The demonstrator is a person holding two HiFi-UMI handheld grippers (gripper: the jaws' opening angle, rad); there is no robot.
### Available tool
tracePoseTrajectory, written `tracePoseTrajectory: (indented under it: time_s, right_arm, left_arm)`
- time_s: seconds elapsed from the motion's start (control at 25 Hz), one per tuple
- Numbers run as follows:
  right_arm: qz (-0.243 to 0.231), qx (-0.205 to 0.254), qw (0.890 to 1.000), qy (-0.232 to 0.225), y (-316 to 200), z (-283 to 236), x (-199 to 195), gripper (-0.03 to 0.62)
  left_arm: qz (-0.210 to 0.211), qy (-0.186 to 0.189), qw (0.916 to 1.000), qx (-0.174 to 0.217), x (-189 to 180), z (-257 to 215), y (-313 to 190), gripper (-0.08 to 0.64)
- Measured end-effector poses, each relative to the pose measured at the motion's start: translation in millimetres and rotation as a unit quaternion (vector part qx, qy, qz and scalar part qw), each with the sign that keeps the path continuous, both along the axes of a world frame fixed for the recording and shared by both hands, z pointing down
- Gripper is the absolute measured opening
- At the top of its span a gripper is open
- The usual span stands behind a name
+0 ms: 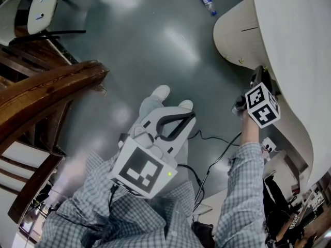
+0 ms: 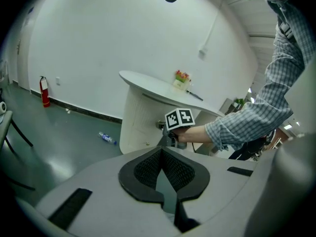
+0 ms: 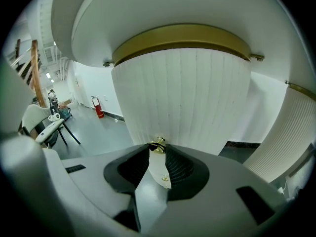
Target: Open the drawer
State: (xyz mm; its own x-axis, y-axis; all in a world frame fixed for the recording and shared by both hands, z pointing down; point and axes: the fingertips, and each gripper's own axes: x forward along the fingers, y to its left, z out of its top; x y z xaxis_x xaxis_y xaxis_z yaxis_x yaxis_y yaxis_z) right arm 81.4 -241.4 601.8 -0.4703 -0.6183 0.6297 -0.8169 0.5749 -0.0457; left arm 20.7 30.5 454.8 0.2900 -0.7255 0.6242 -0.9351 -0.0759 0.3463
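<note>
The drawer front point(image 3: 182, 98) is a curved, ribbed white panel under the rounded top of a white desk point(image 1: 289, 45). Its small gold knob point(image 3: 157, 145) sits between the tips of my right gripper point(image 3: 157, 147), whose pads close on it from both sides. A second gold knob point(image 3: 165, 178) shows lower down through the jaw gap. In the head view the right gripper point(image 1: 253, 84) reaches against the desk, its tips hidden. My left gripper point(image 1: 190, 115) hangs over the floor away from the desk, its fingertips touching and nothing between them point(image 2: 161, 150).
A water bottle point(image 1: 207, 0) lies on the grey floor near the desk's far end. A wooden stair rail point(image 1: 46, 92) rises at the left, a white chair point(image 1: 41, 4) beyond it. Cables point(image 1: 212, 138) trail on the floor by my feet. A flower pot point(image 2: 181, 78) stands on the desk.
</note>
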Motion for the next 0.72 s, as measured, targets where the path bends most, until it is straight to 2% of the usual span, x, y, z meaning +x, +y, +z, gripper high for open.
tracePoseTrajectory:
  time_s: [0.72]
  right_arm:
    - [-0.015,-0.031,0.999,0.000,69,4,16,0.098]
  left_arm:
    - [0.014,-0.008,0.9998,0.007,4,-7,-8,0.002]
